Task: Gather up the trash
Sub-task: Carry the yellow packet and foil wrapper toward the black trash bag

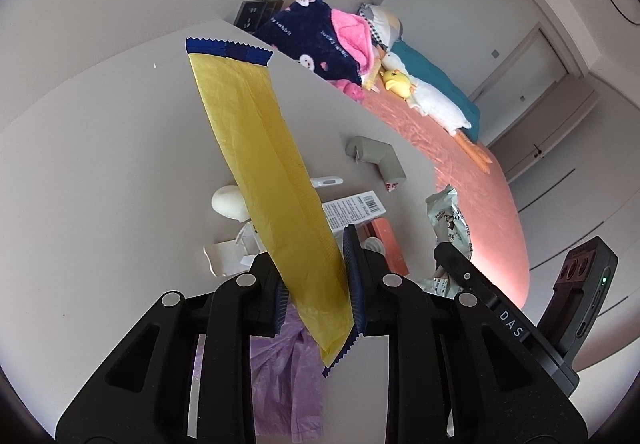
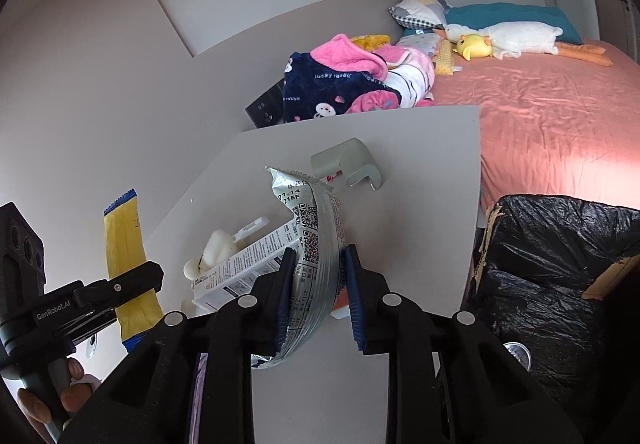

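My left gripper (image 1: 316,276) is shut on a long yellow wrapper (image 1: 256,148) with blue serrated ends, which stands up from the jaws above the grey table (image 1: 100,164). In the right wrist view the same yellow wrapper (image 2: 124,240) hangs at the left in the left gripper (image 2: 136,278), with a hand below it. My right gripper (image 2: 320,284) is shut on a crumpled silver wrapper (image 2: 316,228) printed with QR codes, held just above the table (image 2: 420,204). That silver wrapper (image 1: 448,216) also shows in the left wrist view.
A white barcoded box (image 2: 248,264), a white round object (image 2: 216,248) and a grey corner piece (image 2: 348,164) lie on the table. A bin lined with a black bag (image 2: 560,264) stands at the right. A purple plastic bag (image 1: 280,384) lies below the left gripper. Beyond is a bed (image 2: 560,104).
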